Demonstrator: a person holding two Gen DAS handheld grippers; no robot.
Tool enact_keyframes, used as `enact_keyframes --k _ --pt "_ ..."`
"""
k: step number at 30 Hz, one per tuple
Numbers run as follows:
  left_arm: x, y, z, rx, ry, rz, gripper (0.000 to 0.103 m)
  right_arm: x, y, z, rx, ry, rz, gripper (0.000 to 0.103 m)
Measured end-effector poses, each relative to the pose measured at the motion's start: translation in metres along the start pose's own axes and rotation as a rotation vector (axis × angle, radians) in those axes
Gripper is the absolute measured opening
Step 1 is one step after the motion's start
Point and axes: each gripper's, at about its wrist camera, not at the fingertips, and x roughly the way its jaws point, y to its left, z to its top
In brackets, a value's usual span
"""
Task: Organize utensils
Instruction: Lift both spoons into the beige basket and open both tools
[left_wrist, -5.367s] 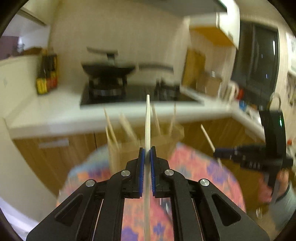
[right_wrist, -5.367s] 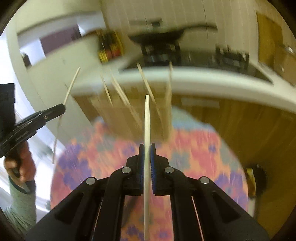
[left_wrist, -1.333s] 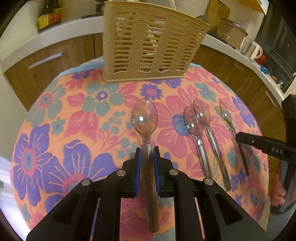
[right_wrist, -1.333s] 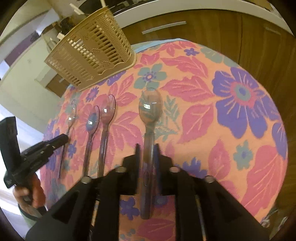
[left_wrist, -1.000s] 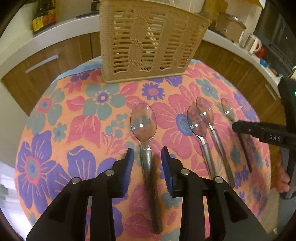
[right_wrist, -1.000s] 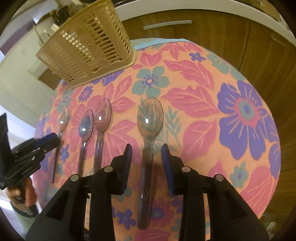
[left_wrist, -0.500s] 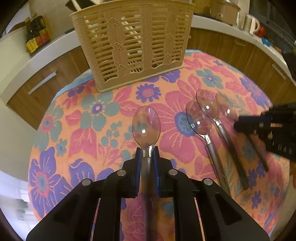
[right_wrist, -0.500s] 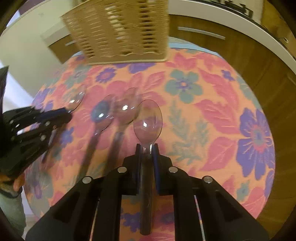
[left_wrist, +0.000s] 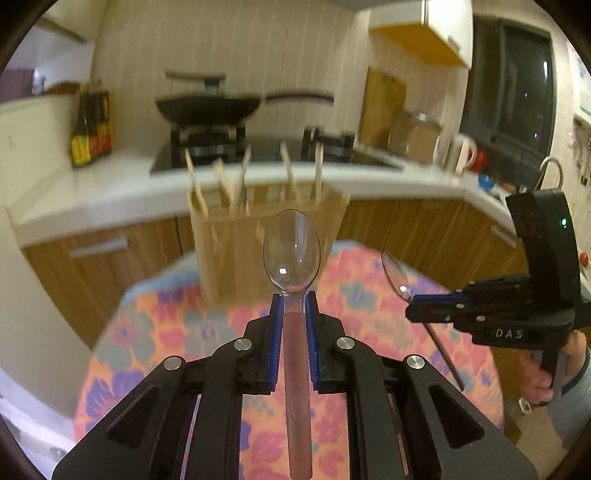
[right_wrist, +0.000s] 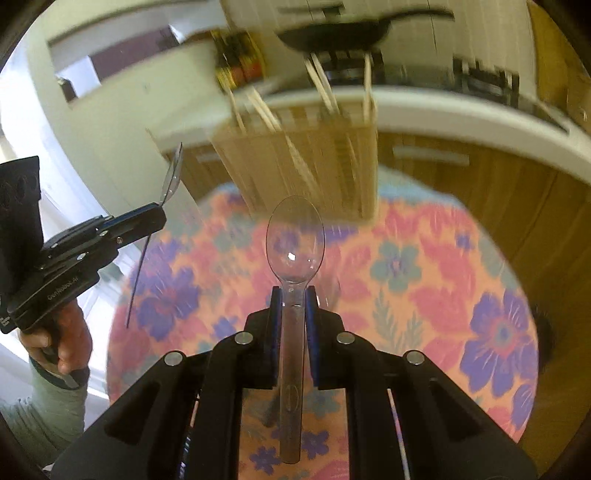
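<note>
Above the table, two gripped spoons.

left gripper jaws clamped; right gripper likewise

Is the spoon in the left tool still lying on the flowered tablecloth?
No, the left tool holds the clear spoon up in the air, above the tablecloth.

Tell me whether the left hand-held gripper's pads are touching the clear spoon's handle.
Touching. In the left wrist view, the left hand-held gripper has both blue pads pressed against the clear plastic spoon handle, no gap visible.
</note>
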Motion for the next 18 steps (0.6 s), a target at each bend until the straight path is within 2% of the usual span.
enact_keyframes --k 10,14,16,18 --pt "-0.038 0.013 0.062 -0.064 -0.253 -0.023 0.01 -0.046 -0.004 0.063 0.02 -0.235 0.083 0.01" --pt "-0.033 0.027 0.091 -0.097 -0.332 -0.029 0.01 -0.06 -0.011 0.094 0.041 -0.379 0.06 0.01" --pt "-0.029 0.033 0.1 -0.121 -0.359 -0.048 0.01 -0.061 -0.019 0.108 0.074 -0.413 0.069 0.01" --pt "-0.019 0.035 0.109 -0.124 -0.38 -0.016 0.01 -0.058 -0.03 0.123 0.126 -0.456 0.092 0.01"
